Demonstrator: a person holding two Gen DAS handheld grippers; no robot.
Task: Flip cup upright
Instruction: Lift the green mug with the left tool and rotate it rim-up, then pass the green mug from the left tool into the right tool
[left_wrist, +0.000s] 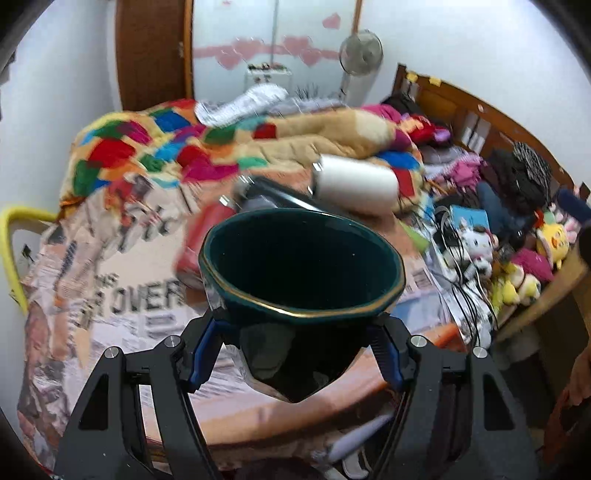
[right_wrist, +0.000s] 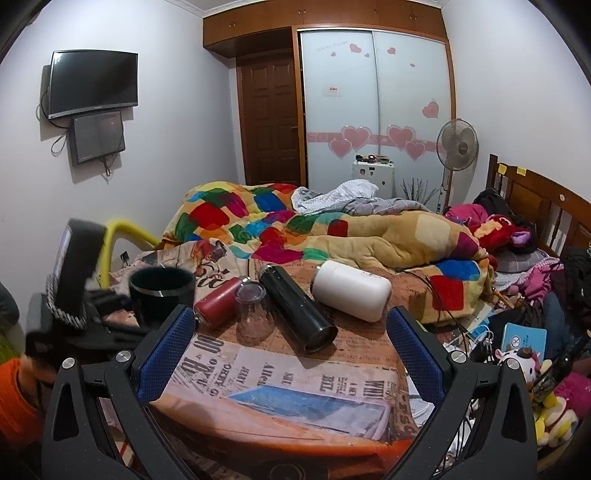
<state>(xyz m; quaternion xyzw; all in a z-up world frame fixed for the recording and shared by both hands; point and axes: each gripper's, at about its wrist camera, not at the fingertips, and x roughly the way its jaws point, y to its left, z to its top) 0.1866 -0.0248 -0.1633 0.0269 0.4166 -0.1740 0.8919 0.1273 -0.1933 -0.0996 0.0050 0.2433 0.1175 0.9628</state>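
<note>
L tool clamped on dark green mug low on body, mouth up, lifted above bed, prob ready to set down. R tool wide open, empty, idle.

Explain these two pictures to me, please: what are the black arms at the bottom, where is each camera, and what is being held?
A person holds a two-finger gripper in each hand; each carries a forward-looking fisheye camera. The left camera shows the left gripper shut on a dark green cup, mouth facing up. The right camera shows the right gripper open and holding nothing, above a bed. On the newspaper-print cover lie a white bottle, a black flask and a red bottle; a clear glass stands upside down.
</note>
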